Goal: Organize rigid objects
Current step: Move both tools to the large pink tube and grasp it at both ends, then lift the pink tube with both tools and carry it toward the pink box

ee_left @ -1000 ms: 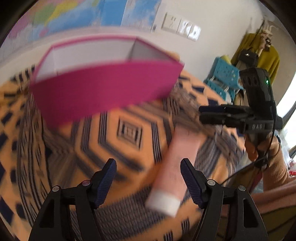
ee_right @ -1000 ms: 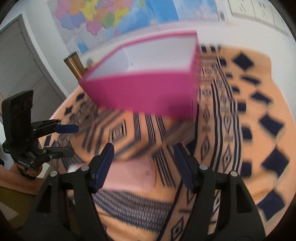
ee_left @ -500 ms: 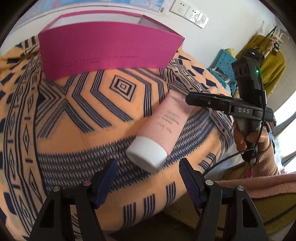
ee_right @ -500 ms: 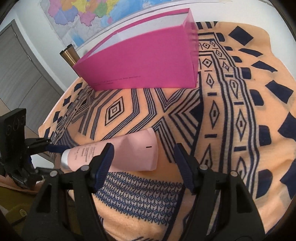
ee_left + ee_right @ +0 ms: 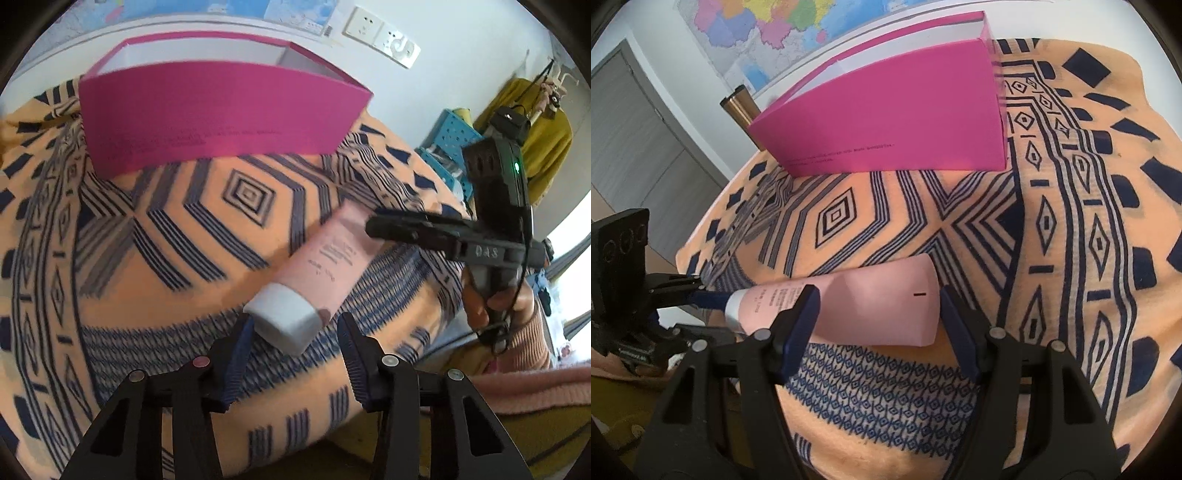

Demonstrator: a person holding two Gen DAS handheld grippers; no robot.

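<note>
Barely begun — the pink tube (image 5: 882, 302) lies low-centre on the patterned bench (image 5: 1071, 258), the magenta box (image 5: 886, 122) above it, while left claw (image 5: 295, 354) and right claw (image 5: 879, 321) straddle its ends, both released.

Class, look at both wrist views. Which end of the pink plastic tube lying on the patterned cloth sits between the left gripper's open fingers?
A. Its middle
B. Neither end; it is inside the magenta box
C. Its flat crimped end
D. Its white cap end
D: in the left wrist view, the pink plastic tube lies on the patterned cloth, its white cap between the open left gripper fingers.

Bright daylight, soft shadows, left view motion-blurred, fisheye bending at edges
</note>
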